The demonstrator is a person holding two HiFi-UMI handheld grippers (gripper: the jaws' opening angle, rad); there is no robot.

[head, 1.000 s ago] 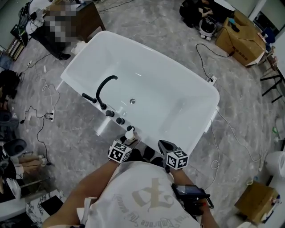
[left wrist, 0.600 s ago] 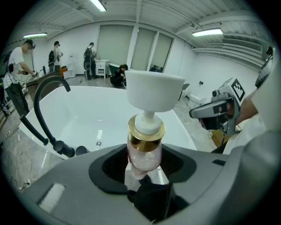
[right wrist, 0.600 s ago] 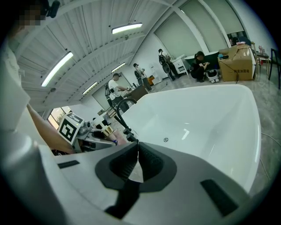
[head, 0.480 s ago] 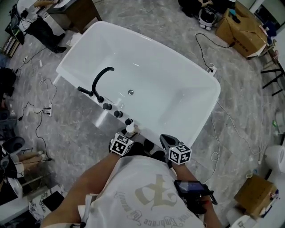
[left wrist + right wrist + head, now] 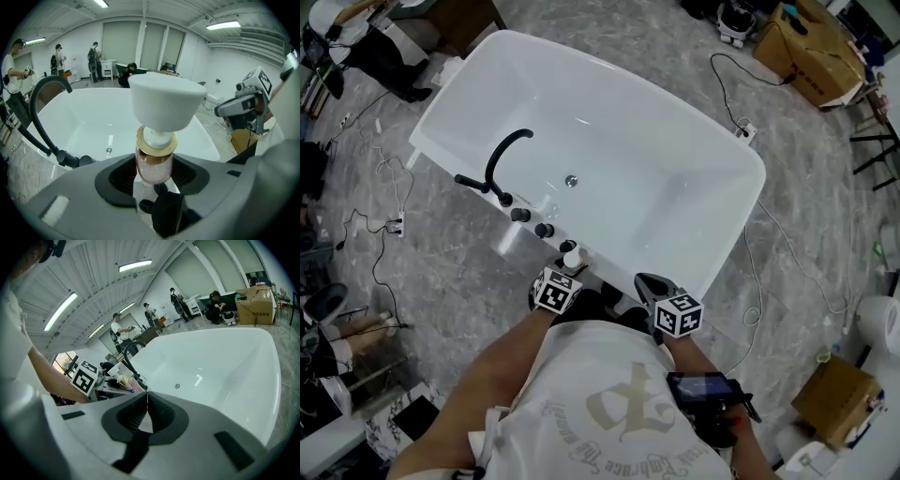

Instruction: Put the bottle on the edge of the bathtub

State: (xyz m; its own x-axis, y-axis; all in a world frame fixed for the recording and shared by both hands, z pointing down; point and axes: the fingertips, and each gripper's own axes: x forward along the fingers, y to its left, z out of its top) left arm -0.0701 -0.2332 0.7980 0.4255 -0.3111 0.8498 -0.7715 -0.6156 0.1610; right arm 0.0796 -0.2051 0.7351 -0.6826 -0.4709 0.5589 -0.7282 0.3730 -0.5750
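My left gripper (image 5: 570, 274) is shut on the bottle (image 5: 573, 259), which stands upright just at the white bathtub's near rim (image 5: 609, 281). In the left gripper view the bottle (image 5: 153, 165) has a pink glittery body, a gold collar and a wide white cap (image 5: 165, 100), and the left gripper (image 5: 153, 173) grips it on both sides of the body. My right gripper (image 5: 649, 285) hovers beside it to the right, shut with nothing in it; in its own view the right gripper (image 5: 146, 406) has its jaws meeting over the bathtub (image 5: 262, 380).
A black curved faucet (image 5: 501, 157) and several black knobs (image 5: 532, 223) sit on the rim left of the bottle. Cables (image 5: 389, 244) trail over the grey floor, and cardboard boxes (image 5: 811, 42) stand at the far right. People stand far behind the tub (image 5: 96, 54).
Both grippers have edged a little forward toward the tub's near rim, and the bottle stays held in the left one. The head view has shifted slightly.
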